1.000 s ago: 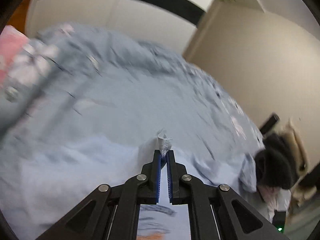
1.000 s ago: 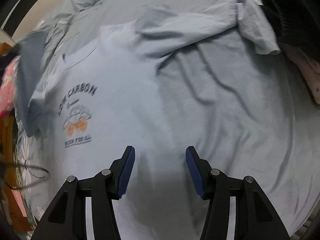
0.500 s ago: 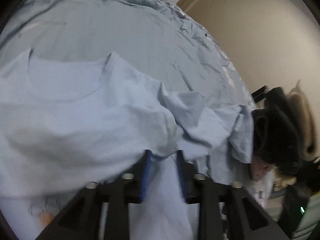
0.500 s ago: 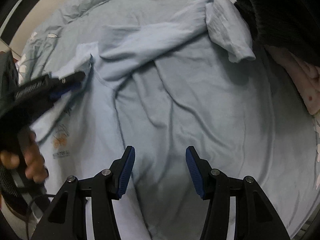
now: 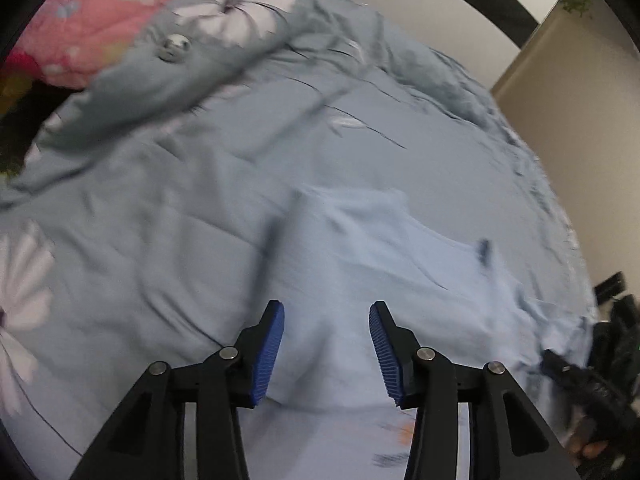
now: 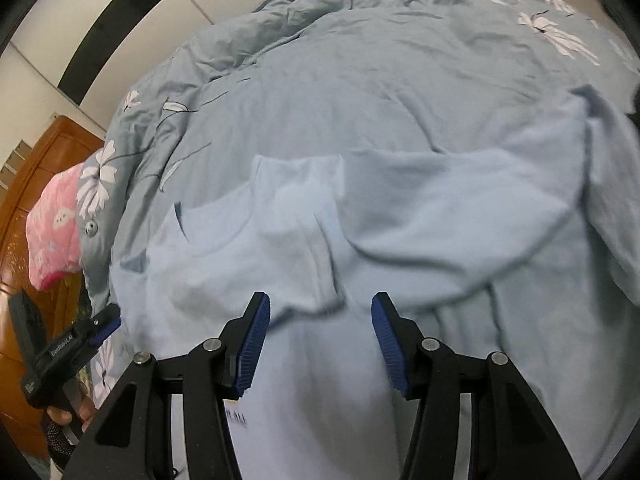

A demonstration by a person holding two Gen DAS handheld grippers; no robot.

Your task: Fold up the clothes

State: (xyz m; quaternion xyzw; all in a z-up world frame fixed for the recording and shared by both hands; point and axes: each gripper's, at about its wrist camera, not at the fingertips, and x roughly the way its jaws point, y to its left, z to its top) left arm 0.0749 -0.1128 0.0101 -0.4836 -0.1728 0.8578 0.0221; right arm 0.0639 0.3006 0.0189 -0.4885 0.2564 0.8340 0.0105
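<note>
White lettering on left gripper, illegible.

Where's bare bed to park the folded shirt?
Free: duvet beyond the shirt, up to the rumpled far edge; also left of the shirt toward the pink pillow. Crowded: dark clothes on the right edge. Both grippers open.

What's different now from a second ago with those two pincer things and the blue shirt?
The left tool was pinching the light blue T-shirt, carried that part across, then opened and let go; a sleeve now lies folded over the body. The right tool stayed open and empty. The shirt remains on the floral bedspread.
</note>
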